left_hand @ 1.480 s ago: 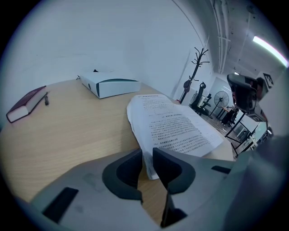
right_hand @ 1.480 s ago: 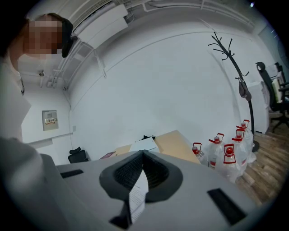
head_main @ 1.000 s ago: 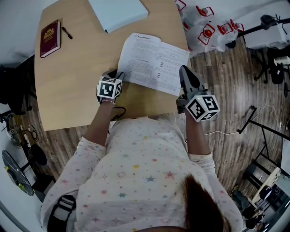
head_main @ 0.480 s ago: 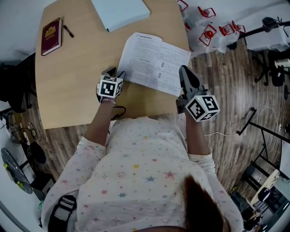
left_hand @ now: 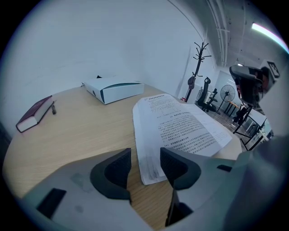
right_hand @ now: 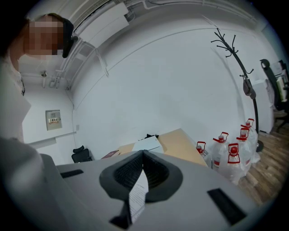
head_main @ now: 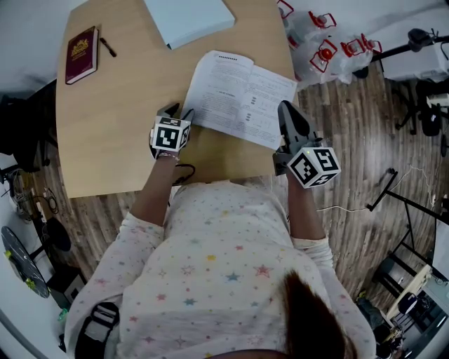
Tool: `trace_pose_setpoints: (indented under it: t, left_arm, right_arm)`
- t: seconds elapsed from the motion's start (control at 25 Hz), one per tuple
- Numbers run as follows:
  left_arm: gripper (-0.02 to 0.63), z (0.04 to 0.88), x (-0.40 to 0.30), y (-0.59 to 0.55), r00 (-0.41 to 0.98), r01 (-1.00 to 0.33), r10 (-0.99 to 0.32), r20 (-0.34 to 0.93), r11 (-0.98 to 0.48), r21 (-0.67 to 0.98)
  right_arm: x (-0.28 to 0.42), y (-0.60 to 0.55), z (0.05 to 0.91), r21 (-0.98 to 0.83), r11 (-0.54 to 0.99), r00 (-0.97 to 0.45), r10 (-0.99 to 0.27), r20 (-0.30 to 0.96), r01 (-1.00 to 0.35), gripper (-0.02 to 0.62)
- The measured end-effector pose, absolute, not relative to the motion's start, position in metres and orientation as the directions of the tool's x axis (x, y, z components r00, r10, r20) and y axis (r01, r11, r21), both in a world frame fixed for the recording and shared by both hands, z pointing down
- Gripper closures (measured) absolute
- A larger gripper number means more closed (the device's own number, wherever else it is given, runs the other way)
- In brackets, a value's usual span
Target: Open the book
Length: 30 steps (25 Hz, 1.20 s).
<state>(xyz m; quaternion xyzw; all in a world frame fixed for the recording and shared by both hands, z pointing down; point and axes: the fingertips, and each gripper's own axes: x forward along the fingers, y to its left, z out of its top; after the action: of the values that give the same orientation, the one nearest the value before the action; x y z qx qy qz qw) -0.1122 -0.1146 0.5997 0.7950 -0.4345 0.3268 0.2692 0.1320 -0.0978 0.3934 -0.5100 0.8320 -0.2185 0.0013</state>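
1 book (head_main: 242, 98), open on bench (head_main: 112, 105); left hand-held gripper (left_hand: 145, 168) jaws just opened, empty, above page corner; right hand-held gripper (right_hand: 142, 163) clamping book's edge.

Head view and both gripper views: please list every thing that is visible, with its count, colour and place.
table: 1, light wood, in front of the person
open book: 1, white printed pages, near right part of the table
closed book: 1, dark red, far left corner of the table
pen: 1, dark, beside the closed book
flat box: 1, pale blue-white, far edge of the table
water bottles: several, clear with red caps, on the floor right of the table
coat stand: 1, dark, beyond the table
person: 1, star-patterned top
left gripper: 1, grey, jaws apart and just been opening, over the open book's near left corner, not pressing it
right gripper: 1, grey, shut on the open book's right page edge
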Motion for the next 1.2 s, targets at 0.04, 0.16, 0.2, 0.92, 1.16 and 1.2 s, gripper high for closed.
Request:
trace_pose_setpoints:
  t: [0.04,0.16,0.2,0.92,1.16,1.2]
  left_arm:
    - [0.425,0.599,-0.113,-0.115,0.409,-0.868,-0.518,0.751,-0.476,0.145]
    - [0.425,0.596,-0.114,-0.117,0.41,-0.87,-0.527,0.745,-0.472,0.146]
    - [0.425,0.594,-0.114,-0.118,0.411,-0.87,-0.53,0.742,-0.471,0.146]
    - [0.526,0.547,-0.11,-0.133,0.436,-0.872,-0.617,0.655,-0.47,0.137]
    - [0.559,0.532,-0.113,-0.136,0.43,-0.879,-0.656,0.62,-0.462,0.12]
    - [0.565,0.529,-0.114,-0.137,0.432,-0.878,-0.662,0.613,-0.463,0.119]
  right_arm:
    - [0.132,-0.098,0.393,-0.366,0.385,-0.481,-0.849,0.22,-0.847,0.594]
    - [0.13,-0.099,0.393,-0.367,0.387,-0.483,-0.849,0.217,-0.846,0.594]
    - [0.13,-0.099,0.394,-0.368,0.388,-0.483,-0.848,0.216,-0.845,0.594]
    - [0.126,-0.101,0.39,-0.368,0.399,-0.492,-0.846,0.205,-0.84,0.594]
    - [0.125,-0.101,0.389,-0.369,0.402,-0.493,-0.847,0.199,-0.838,0.594]
    - [0.124,-0.102,0.388,-0.368,0.403,-0.494,-0.847,0.198,-0.838,0.594]
